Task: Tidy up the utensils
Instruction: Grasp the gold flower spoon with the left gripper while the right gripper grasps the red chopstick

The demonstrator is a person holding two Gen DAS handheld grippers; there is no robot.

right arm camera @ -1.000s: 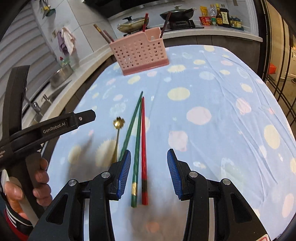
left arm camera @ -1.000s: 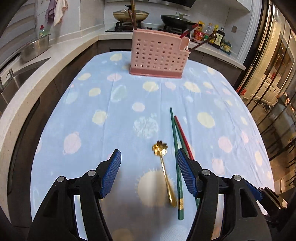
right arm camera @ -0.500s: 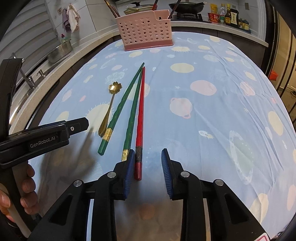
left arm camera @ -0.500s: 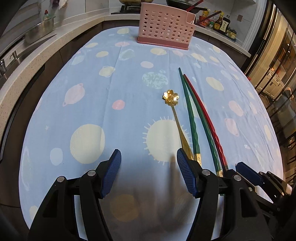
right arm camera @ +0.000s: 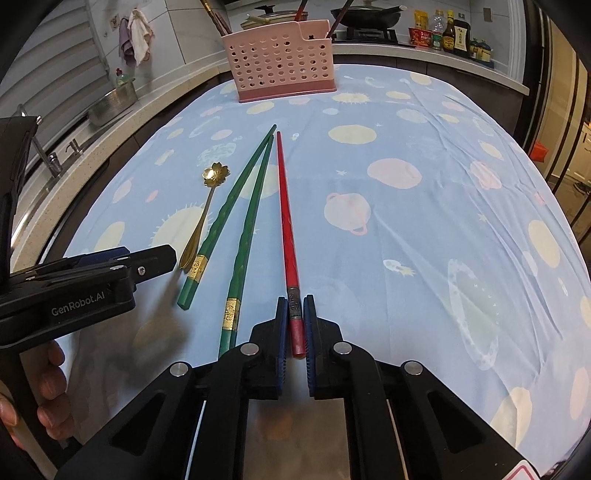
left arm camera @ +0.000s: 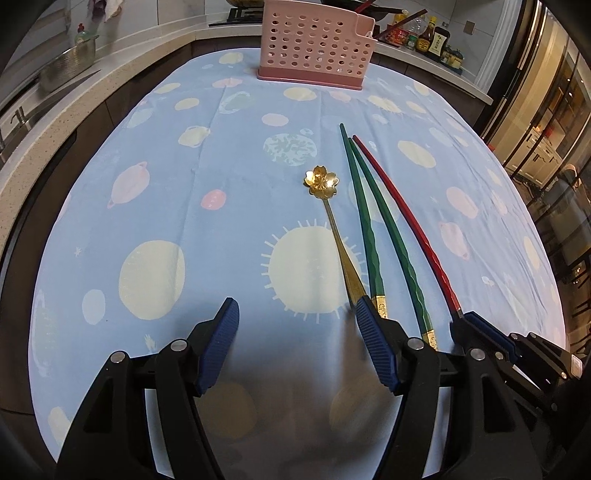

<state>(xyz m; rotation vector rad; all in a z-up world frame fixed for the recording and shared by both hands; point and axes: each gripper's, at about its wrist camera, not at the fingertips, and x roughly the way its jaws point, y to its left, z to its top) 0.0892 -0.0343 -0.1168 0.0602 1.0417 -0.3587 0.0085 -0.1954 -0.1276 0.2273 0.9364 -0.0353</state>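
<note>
A red chopstick (right arm camera: 284, 206) lies on the blue planet-print cloth (right arm camera: 424, 229), and my right gripper (right arm camera: 295, 301) is shut on its near end. Left of it lie two green chopsticks (right arm camera: 229, 206) and a gold flower-bowl spoon (right arm camera: 207, 206). My left gripper (left arm camera: 295, 306) hovers low over the cloth with its jaws opening and nothing between them. The spoon's (left arm camera: 334, 229) handle end sits at the tip of its right finger. The right gripper (left arm camera: 461, 321) shows there holding the red chopstick (left arm camera: 402, 210). A pink perforated utensil basket (left arm camera: 314, 40) stands at the table's far end with utensils in it.
A counter with a sink and a metal bowl (right arm camera: 112, 103) runs along the left. Pans on a stove and sauce bottles (right arm camera: 447, 35) stand behind the basket. Glass doors (left arm camera: 546, 122) line the right side. A hand (right arm camera: 51, 369) holds the left gripper (right arm camera: 155, 256).
Both grippers came down closer to the cloth. The right jaws closed onto the red chopstick's near end. The left gripper now has the spoon's handle at its right finger.
</note>
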